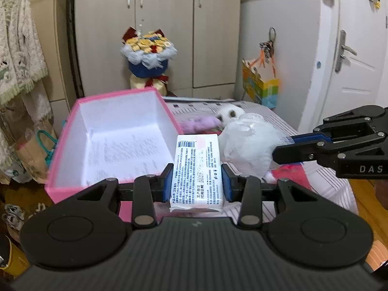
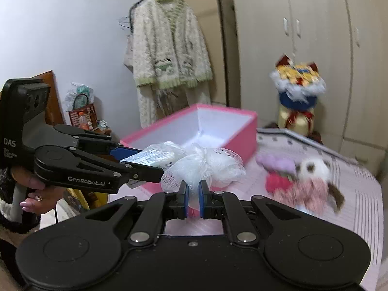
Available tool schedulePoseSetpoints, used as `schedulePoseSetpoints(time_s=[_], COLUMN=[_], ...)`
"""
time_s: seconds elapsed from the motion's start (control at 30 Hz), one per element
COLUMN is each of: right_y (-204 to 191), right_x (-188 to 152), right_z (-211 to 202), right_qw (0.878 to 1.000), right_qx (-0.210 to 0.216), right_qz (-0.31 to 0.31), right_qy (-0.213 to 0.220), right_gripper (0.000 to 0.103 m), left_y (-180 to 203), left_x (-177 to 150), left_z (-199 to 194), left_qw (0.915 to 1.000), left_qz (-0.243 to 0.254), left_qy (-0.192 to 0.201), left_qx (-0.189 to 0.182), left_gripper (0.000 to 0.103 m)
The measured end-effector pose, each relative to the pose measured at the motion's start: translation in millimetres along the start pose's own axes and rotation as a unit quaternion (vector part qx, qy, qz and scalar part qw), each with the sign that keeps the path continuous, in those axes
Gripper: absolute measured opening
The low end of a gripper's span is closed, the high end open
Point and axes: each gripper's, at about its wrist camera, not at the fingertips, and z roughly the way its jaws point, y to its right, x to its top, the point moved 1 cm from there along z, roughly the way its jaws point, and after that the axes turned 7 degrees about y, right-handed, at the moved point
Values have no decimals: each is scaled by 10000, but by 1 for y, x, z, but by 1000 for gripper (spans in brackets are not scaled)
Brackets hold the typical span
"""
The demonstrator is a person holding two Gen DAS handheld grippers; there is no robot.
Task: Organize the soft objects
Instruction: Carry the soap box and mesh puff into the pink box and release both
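Left gripper (image 1: 197, 181): its jaws are clenched on a tissue pack (image 1: 197, 169), one blue pad on each long side. The pack stands off the bed, in the air, just beside the near right corner of the box.

Right gripper (image 2: 193, 200): its jaws are pressed together on a white mesh bath puff (image 2: 203, 165). The puff hangs out in front of the pads, lifted above the bed, between the camera and the box.

Box: a pink box (image 1: 72, 121), open on top, white inside. It stands on the bed near the left edge. Inside I see only a printed sheet (image 1: 126, 150) lying on the bottom; no soft object is in it.

Bed: striped cover (image 1: 278, 118), pale pink and grey.

Still on the bed: a lilac plush (image 2: 278, 163), a red fluffy thing (image 2: 276, 181) and a plush dog (image 2: 312, 179) with white head and brown ears. They lie close together, to the right of the box. The picture is blurred there, so I cannot tell their shapes more exactly.

Done so far: by my judgement, two things are picked up but nothing is put away yet.

Left to do: both held things probably go into the box, then at least the three plush things from the bed follow.

Progress: early stage, I think, since the box holds no soft thing.

Risk: the two grippers are near each other above the same corner, so they could collide at the box.
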Motion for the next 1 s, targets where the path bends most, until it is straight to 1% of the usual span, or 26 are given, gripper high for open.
schedulePoseSetpoints(time_s=[0.07, 0.2, 0.23, 0.33, 0.4, 0.43, 0.47, 0.53, 0.63, 0.7, 0.8, 0.93, 1.0], right_y=[0, 6, 10, 23, 30, 35, 36, 42, 56, 63, 62, 56, 54], right_x=[13, 38, 44, 58, 62, 63, 64, 64, 64, 65, 65, 62, 59], right_z=[15, 52, 64, 105, 131, 147, 161, 190, 224, 241, 261, 279, 284], right_qw=[10000, 9998, 9998, 9999, 9994, 9991, 9979, 9950, 9906, 9881, 9823, 9733, 9701], right_qx=[39, 177, 167, 131, 181, 140, 158, 37, -36, -35, 22, 107, 26], right_qz=[-57, -60, -38, -95, -208, -263, -406, -641, -742, -781, -1050, -1385, -1514], right_qy=[58, 95, 96, 0, -194, -305, -473, -763, -1145, -1322, -1554, -1825, -1895], right_gripper=[11, 11, 11, 11, 11, 11, 11, 11, 10, 10, 10, 12, 14], left_y=[-14, -44, -54, -79, -95, -104, -111, -128, -137, -140, -148, -153, -156], left_x=[10, 31, 37, 51, 55, 57, 57, 59, 58, 56, 53, 44, 42], left_z=[3, 25, 33, 63, 85, 99, 111, 141, 170, 186, 206, 216, 222], left_qw=[10000, 9994, 9990, 9979, 9964, 9952, 9941, 9907, 9879, 9861, 9814, 9778, 9754], left_qz=[-26, -55, -82, -201, -296, -375, -448, -622, -582, -515, -644, -666, -756], left_qy=[10, -24, -65, -286, -463, -588, -718, -1002, -1211, -1347, -1613, -1779, -1872], left_qx=[53, 353, 442, 555, 646, 679, 679, 681, 780, 828, 819, 885, 889], left_gripper=[38, 38, 38, 38, 38, 38, 38, 38, 38, 38, 38, 38, 39])
